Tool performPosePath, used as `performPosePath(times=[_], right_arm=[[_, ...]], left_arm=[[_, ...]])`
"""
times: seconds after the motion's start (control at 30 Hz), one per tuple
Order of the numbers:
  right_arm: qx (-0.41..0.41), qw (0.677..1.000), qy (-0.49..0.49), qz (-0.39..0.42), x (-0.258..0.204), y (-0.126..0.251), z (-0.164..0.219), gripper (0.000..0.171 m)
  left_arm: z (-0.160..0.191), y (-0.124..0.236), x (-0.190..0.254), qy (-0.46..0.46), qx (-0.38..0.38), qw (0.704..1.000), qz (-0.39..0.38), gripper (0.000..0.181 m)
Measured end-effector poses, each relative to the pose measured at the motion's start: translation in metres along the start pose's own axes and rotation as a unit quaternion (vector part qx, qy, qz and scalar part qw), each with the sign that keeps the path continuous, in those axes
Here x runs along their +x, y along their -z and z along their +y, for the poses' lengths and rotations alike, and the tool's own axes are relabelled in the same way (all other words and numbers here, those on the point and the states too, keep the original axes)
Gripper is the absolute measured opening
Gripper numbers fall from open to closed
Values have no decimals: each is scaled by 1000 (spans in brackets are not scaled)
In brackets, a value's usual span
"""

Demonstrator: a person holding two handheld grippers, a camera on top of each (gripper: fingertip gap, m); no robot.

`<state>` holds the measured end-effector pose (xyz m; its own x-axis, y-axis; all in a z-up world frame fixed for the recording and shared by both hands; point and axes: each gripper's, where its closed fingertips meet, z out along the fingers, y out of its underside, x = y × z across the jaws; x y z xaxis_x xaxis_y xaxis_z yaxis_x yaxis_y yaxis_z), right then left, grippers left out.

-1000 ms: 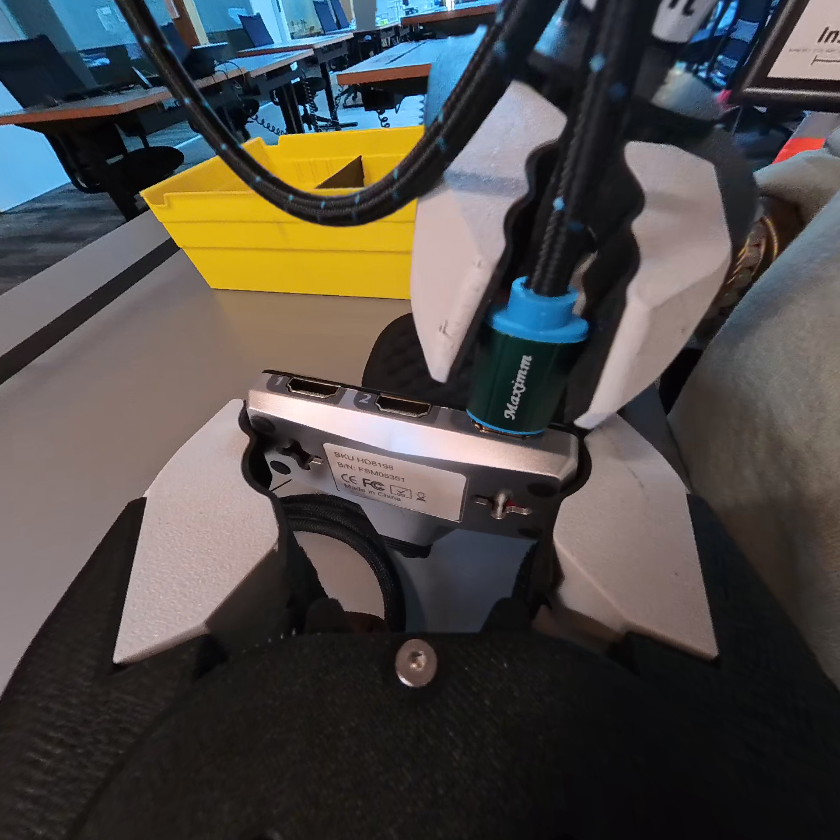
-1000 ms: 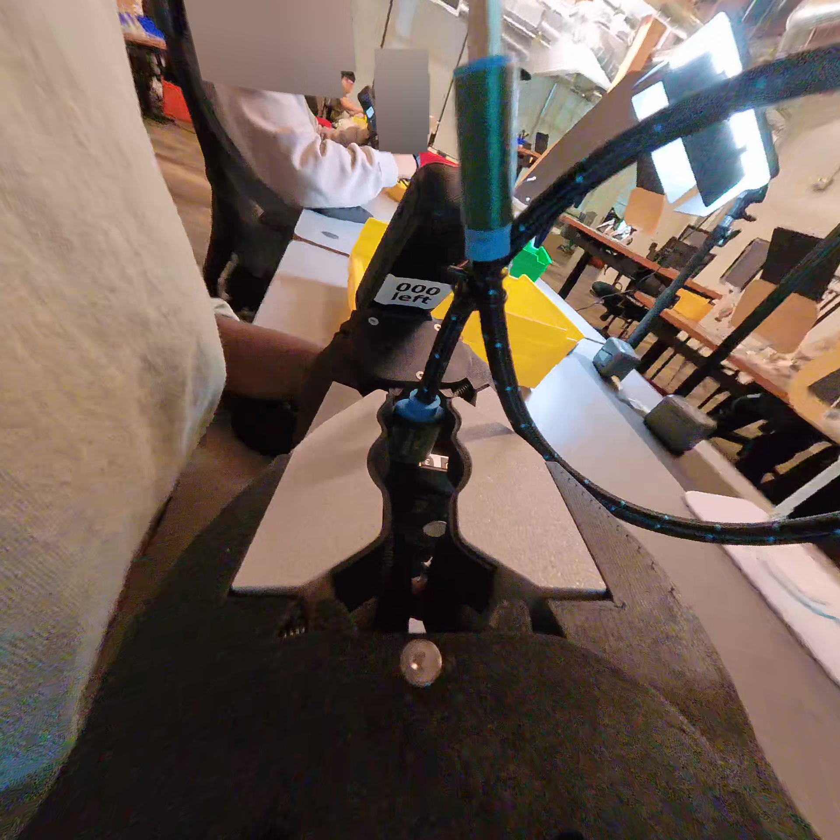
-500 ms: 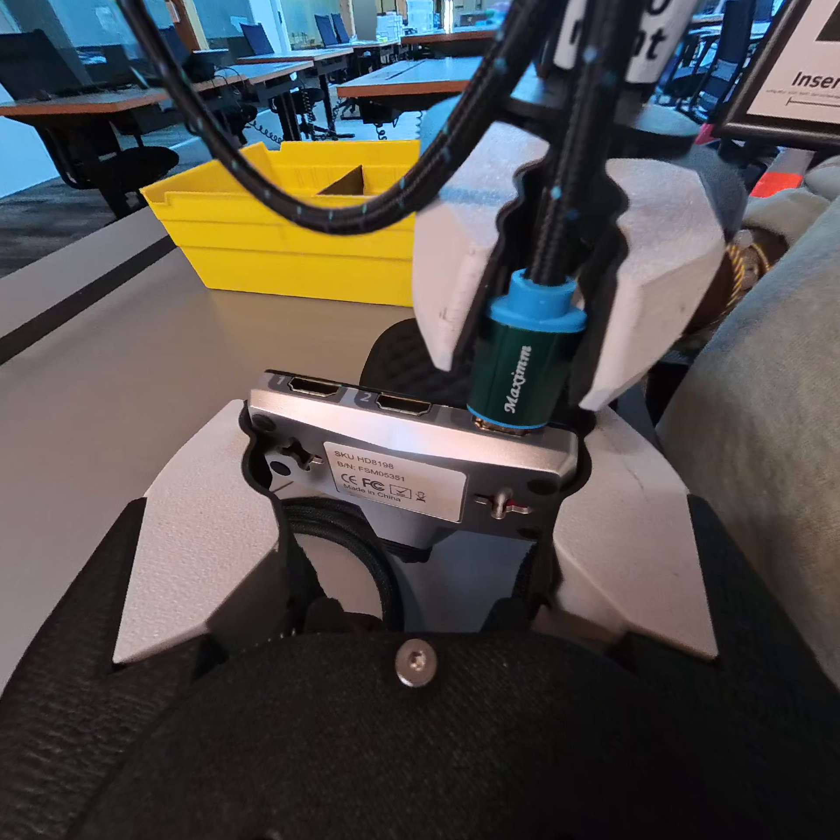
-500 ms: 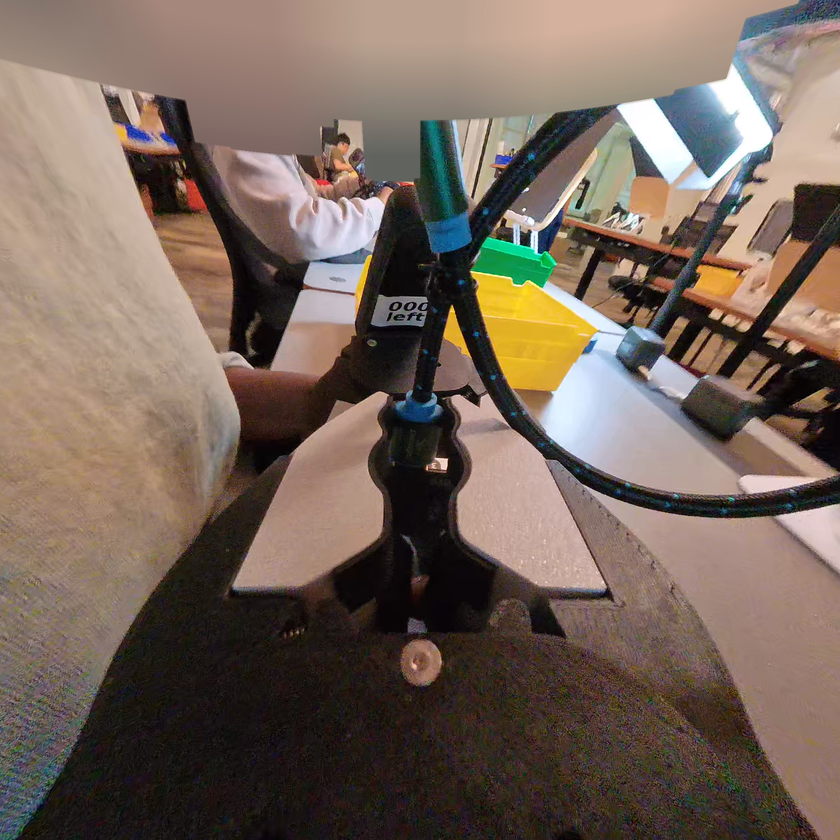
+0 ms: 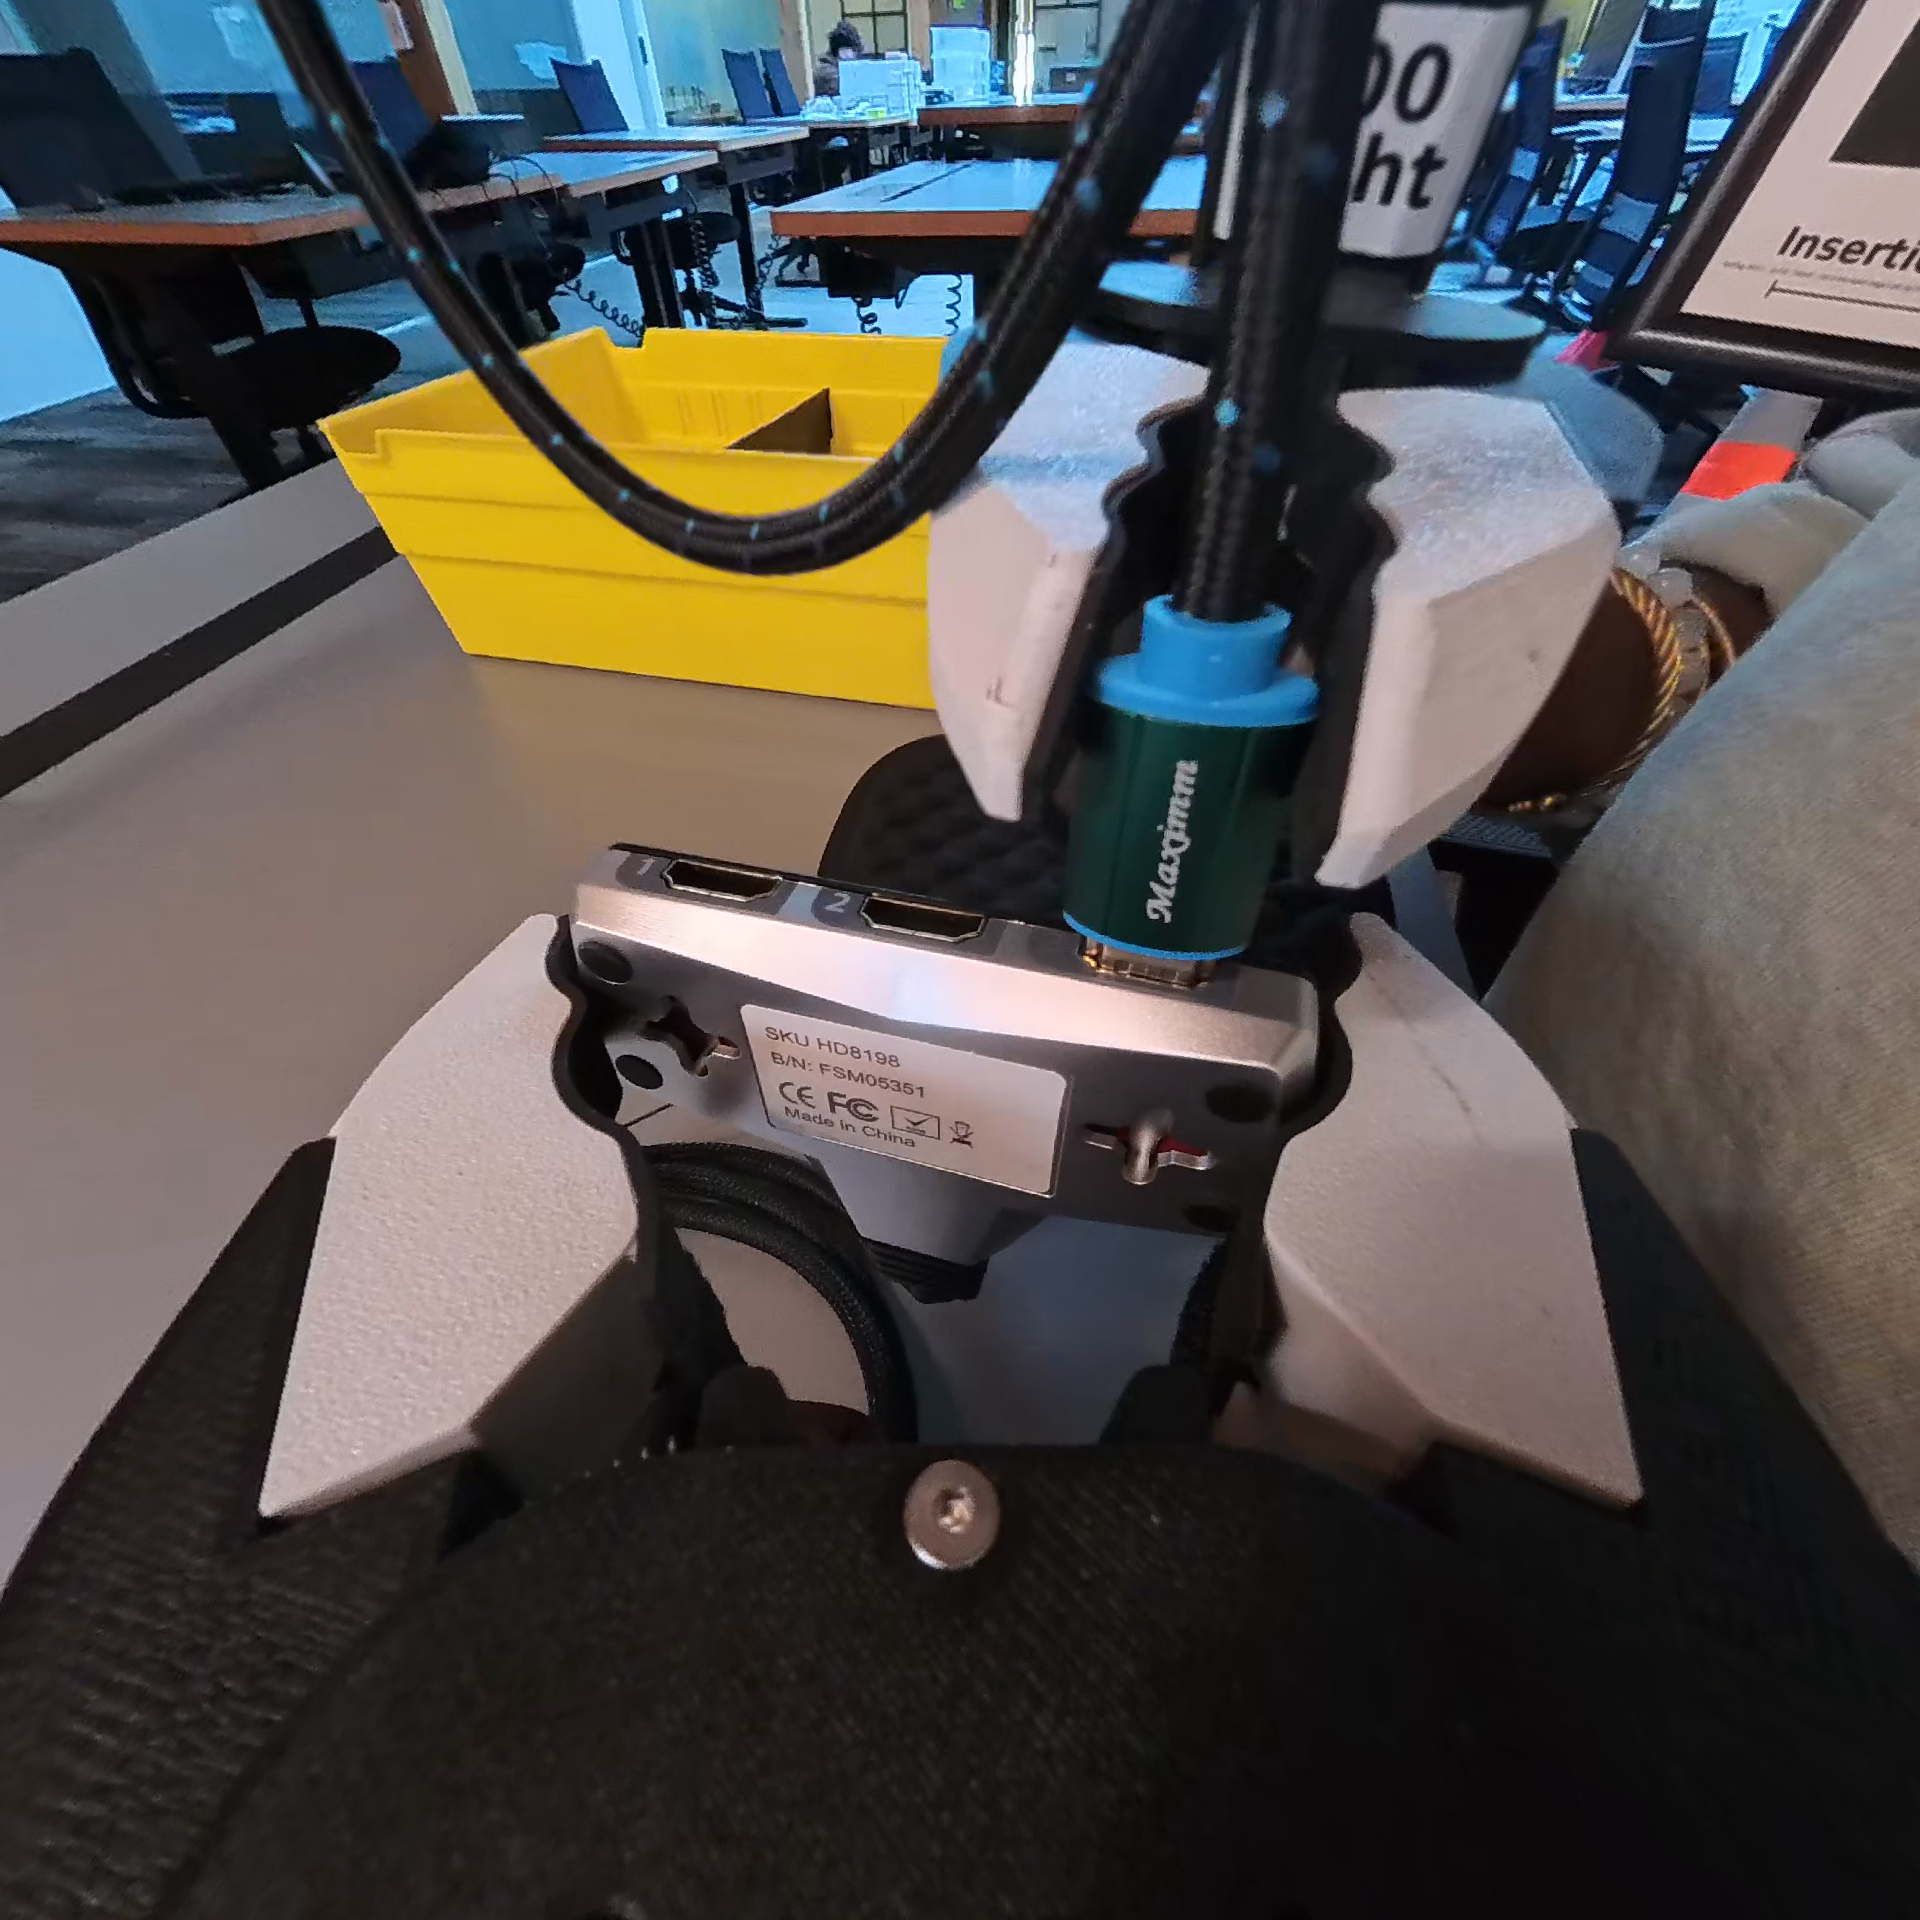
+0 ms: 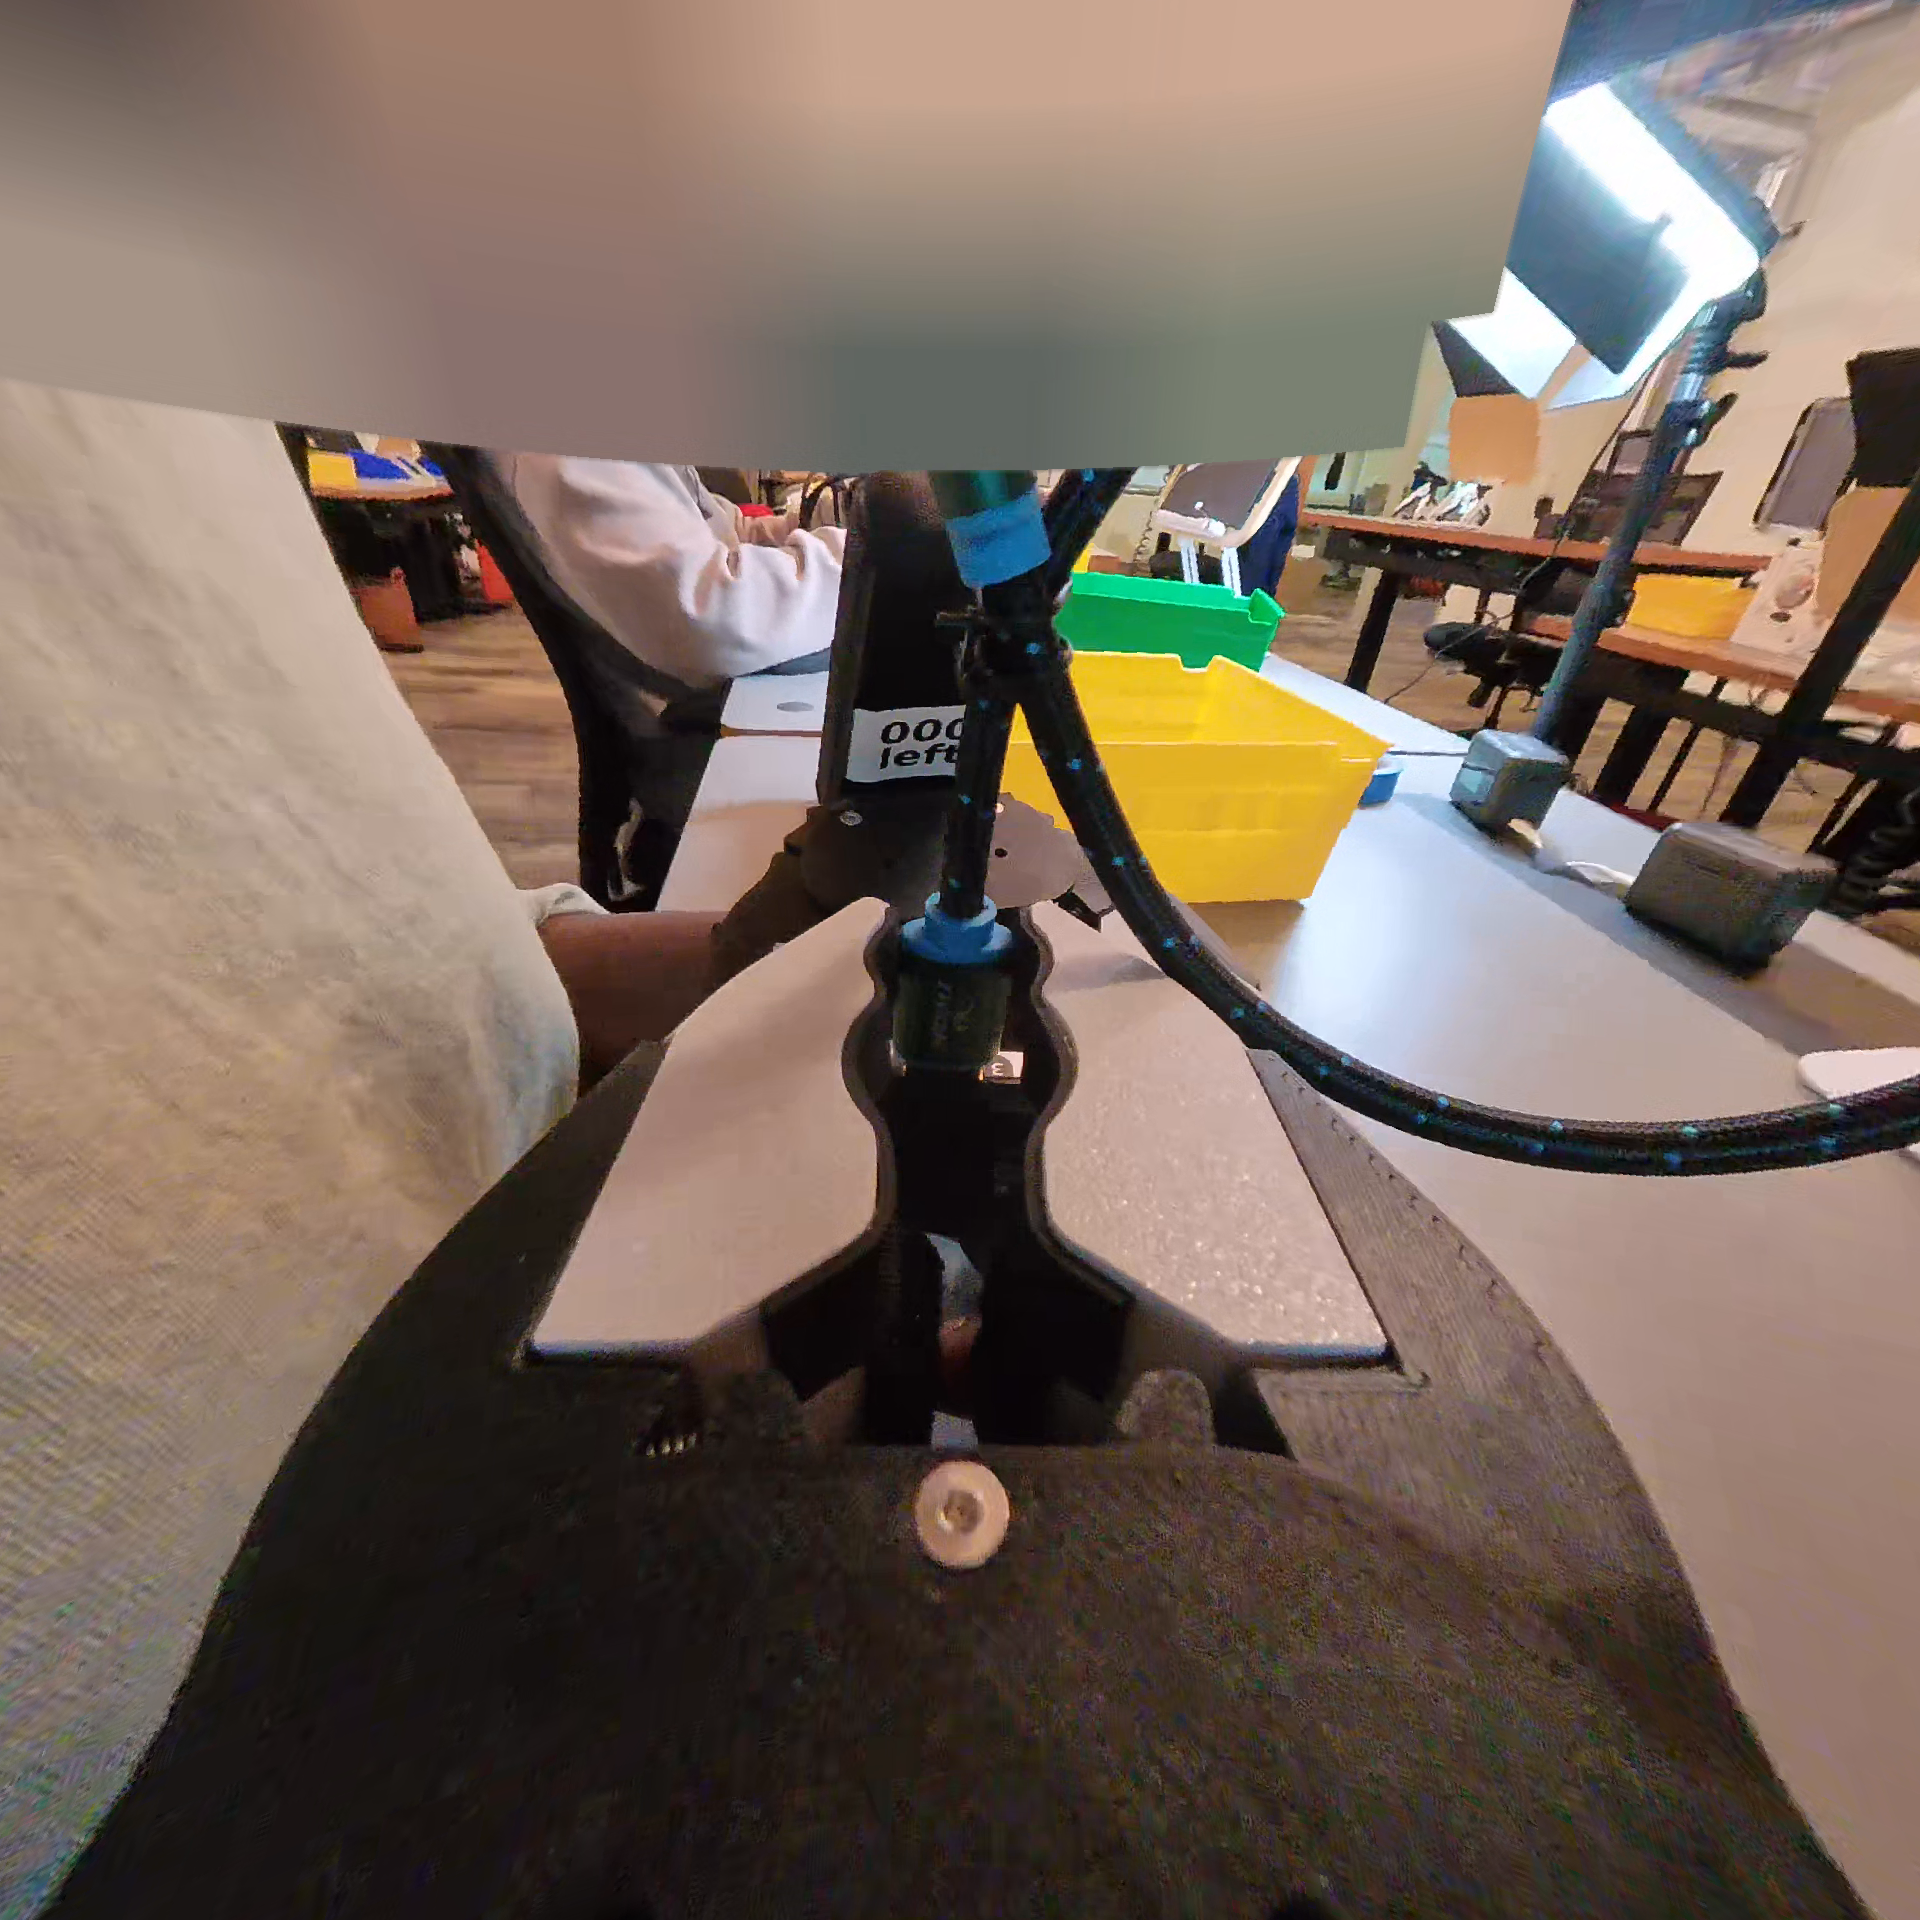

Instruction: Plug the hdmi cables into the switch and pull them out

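The left hand-held gripper [image 5: 940,1060] holds the switch [image 5: 935,1023] by its two ends, ports up, just above the counter [image 5: 260,883]. On the switch, the two left ports are free; the plug [image 5: 1179,821] stands in the right port. Since a second ago this plug has come up a little: a strip of its gold metal now shows above the switch, so I judge the pull-out has begun. The right hand-held gripper [image 5: 1174,842] is closed narrow around the plug, and the cable [image 5: 727,520] loops up behind it. Behind the switch a yellow bin [image 5: 644,561] sits on the grey counter; beyond it is a room with desks [image 5: 208,218] and chairs.
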<state>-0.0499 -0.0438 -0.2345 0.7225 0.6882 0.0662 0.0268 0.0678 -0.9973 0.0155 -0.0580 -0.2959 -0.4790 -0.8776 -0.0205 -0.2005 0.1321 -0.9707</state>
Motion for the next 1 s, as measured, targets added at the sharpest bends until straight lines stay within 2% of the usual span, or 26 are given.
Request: performPosePath(times=[0.1, 0.23, 0.33, 0.37, 0.4, 0.43, 0.5, 0.53, 0.67, 0.77, 0.9, 1.0], right_arm=[[-7, 997, 77, 6, -3, 3, -1, 21], [7, 1000, 4, -3, 0, 2, -1, 21], [13, 1000, 28, -2, -1, 1, -2, 21], [64, 996, 55, -11, -9, 6, -21, 21], [157, 986, 52, -32, -15, 21, -52, 21], [197, 980, 33, -20, -5, 33, -71, 21], [107, 991, 48, 69, 34, 39, -53, 21], [80, 992, 45, 86, 42, 42, -44, 22], [58, 992, 42, 107, 54, 61, -47, 21], [39, 982, 80, 164, 65, 89, -67, 21], [50, 955, 150, 251, 73, 142, -119, 21], [15, 942, 150, 302, 84, 180, -128, 21]], left_arm=[[-1, -2, 1, -3, -1, 1000, -5, 129], [0, -1, 1, 1, -4, 1000, 1, 128], [1, 0, -1, -1, -3, 1000, -4, 128], [10, 1, -11, -3, -27, 999, -34, 129], [11, 4, -18, 11, -19, 999, -50, 128], [7, 6, -14, 15, -10, 999, -29, 128], [6, 1, -1, -15, -20, 1000, -3, 128], [6, -2, 2, -25, -25, 999, 0, 128], [4, 1, -5, 4, -3, 1000, -13, 128], [2, 5, -7, 6, 11, 1000, -23, 128], [2, 3, -6, -3, 7, 1000, -24, 128], [2, 4, -6, -5, 8, 1000, -26, 128]])
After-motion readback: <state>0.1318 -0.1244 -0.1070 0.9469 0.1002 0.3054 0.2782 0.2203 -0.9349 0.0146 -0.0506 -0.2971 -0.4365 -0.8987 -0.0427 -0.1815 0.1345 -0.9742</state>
